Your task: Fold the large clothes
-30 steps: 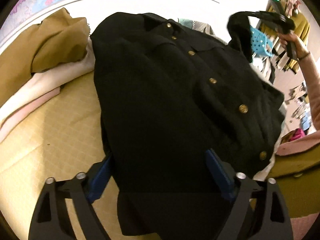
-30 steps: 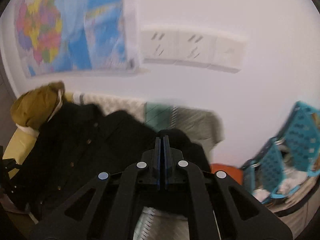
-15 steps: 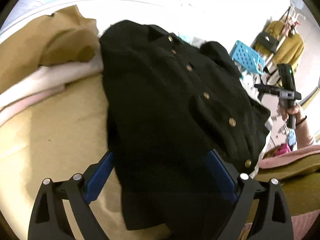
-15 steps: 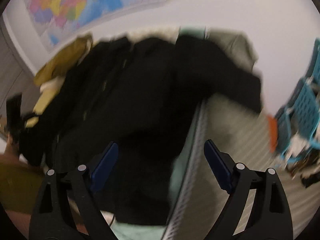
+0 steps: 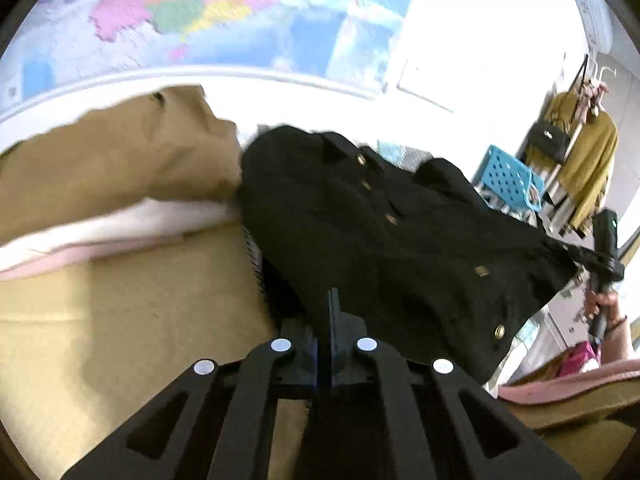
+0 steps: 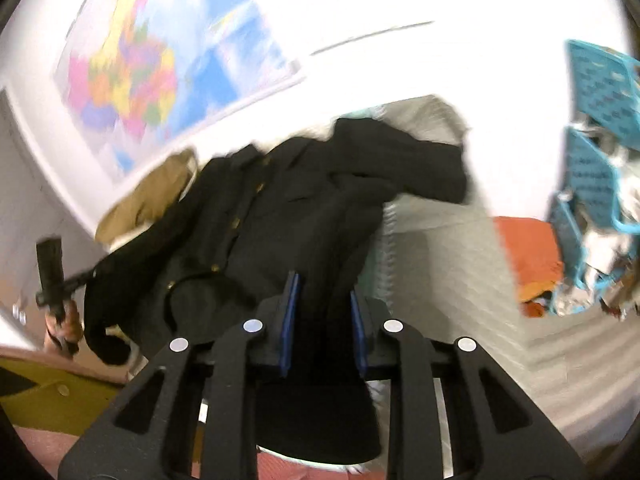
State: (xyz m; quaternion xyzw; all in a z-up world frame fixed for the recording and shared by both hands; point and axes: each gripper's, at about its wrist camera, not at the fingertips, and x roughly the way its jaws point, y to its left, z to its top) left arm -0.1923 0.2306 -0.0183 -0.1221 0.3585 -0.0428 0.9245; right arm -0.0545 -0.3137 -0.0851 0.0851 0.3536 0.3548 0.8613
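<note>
2 grippers have hold of the black coat (image 5: 400,240) at its near hem: the left gripper (image 5: 330,312) has its jaws shut tight on a pinch of the dark cloth, and the right gripper (image 6: 322,300) has a thicker bunch of hem between its blue pads (image 6: 289,312), its jaws closing on it. The coat lies front up, its row of brass buttons (image 5: 482,271) running away from the hem toward the collar, and 1 sleeve lies folded across the chest. By my reading the step in hand is taking the bottom edge to start a fold; the next move calls for lifting both corners together, level, and carrying them toward the collar without dragging the folded sleeve loose. Beneath the coat lies a yellow quilted bed surface (image 5: 140,312); beside the coat's collar end sits a tan garment (image 5: 120,164) on pale pink and white cloth. Beyond the coat a coloured map (image 5: 220,12) hangs on the white wall, and blue baskets (image 5: 506,178) stand past its far sleeve side.
</note>
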